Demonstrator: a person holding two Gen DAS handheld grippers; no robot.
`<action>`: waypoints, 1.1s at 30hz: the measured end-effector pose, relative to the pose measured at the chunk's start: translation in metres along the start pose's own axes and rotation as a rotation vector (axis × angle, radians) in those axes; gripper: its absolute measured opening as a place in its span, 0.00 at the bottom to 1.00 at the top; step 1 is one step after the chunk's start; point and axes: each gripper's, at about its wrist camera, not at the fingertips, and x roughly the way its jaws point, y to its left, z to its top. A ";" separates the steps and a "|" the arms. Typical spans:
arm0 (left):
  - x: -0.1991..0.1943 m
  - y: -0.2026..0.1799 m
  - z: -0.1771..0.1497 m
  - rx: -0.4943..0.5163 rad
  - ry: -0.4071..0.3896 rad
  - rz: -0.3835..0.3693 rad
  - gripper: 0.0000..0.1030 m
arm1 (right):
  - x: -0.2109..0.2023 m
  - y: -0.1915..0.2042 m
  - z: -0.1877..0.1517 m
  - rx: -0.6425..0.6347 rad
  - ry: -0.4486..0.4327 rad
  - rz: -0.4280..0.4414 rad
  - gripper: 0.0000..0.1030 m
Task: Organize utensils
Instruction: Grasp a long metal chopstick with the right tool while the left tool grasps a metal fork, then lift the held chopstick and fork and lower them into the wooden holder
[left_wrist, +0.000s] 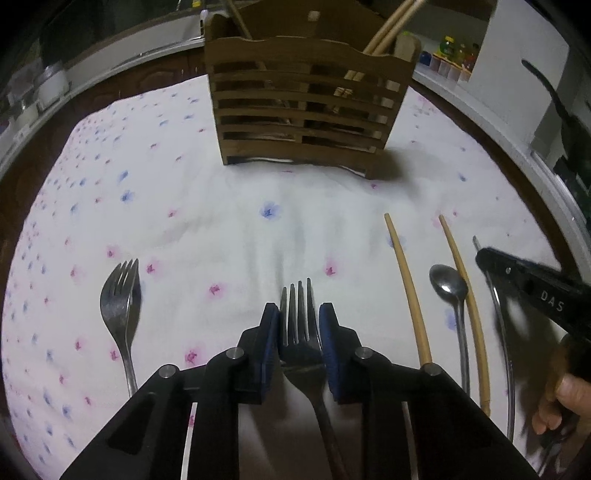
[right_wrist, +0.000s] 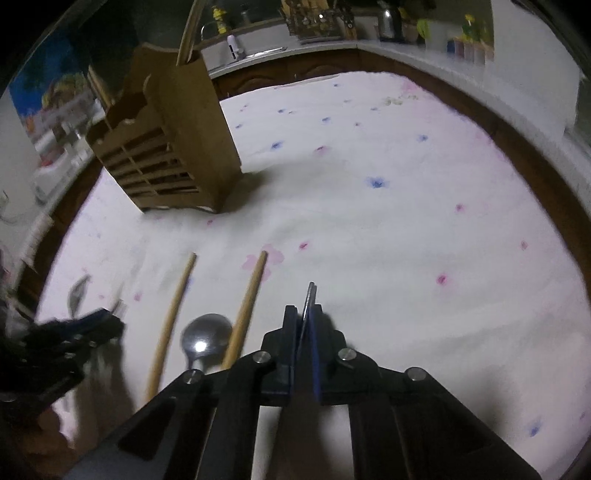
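Two grippers, both loaded. Your left gripper (left_wrist: 299, 321) is closed around the neck of a fork (left_wrist: 300, 314), blue pads (left_wrist: 271, 328) at either side just below the tines, which point away from you toward the wooden caddy (left_wrist: 306, 103); the handle runs back under the gripper body. Pad contact looks made, though the fork appears to be resting on the cloth, not lifted.

Your right gripper (right_wrist: 304, 325) is clamped flat on a thin metal blade or handle (right_wrist: 309, 299), edge-on between the pads; likely a knife, cannot confirm.

Key relation: the caddy stands straight ahead of the left gripper, well apart, slatted front facing you. The fork's long axis already lines up with it. From the right gripper it sits ahead and off to the left, so the left hand has the more direct line.

Around: a second fork (left_wrist: 120, 306) lies to the left of the held one, apart. Between the two grippers lie two chopsticks (left_wrist: 406, 291) and a spoon (left_wrist: 448, 286), all roughly parallel, tips away from you. Chopsticks (left_wrist: 388, 33) already stand in the caddy's right compartment.

Surface: floral cloth (left_wrist: 221, 221), rumpled in front of the caddy. Nothing lies in the left gripper's path. Judgement: lift clear first, then tip the fork upright over a free compartment.
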 end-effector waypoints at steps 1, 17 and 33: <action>-0.002 0.003 -0.001 -0.010 0.000 -0.012 0.20 | -0.003 -0.001 -0.001 0.011 -0.004 0.018 0.05; -0.089 0.038 -0.027 -0.099 -0.122 -0.096 0.04 | -0.083 0.025 -0.007 -0.016 -0.139 0.121 0.04; -0.155 0.049 -0.062 -0.111 -0.245 -0.119 0.02 | -0.142 0.039 -0.018 -0.051 -0.244 0.138 0.04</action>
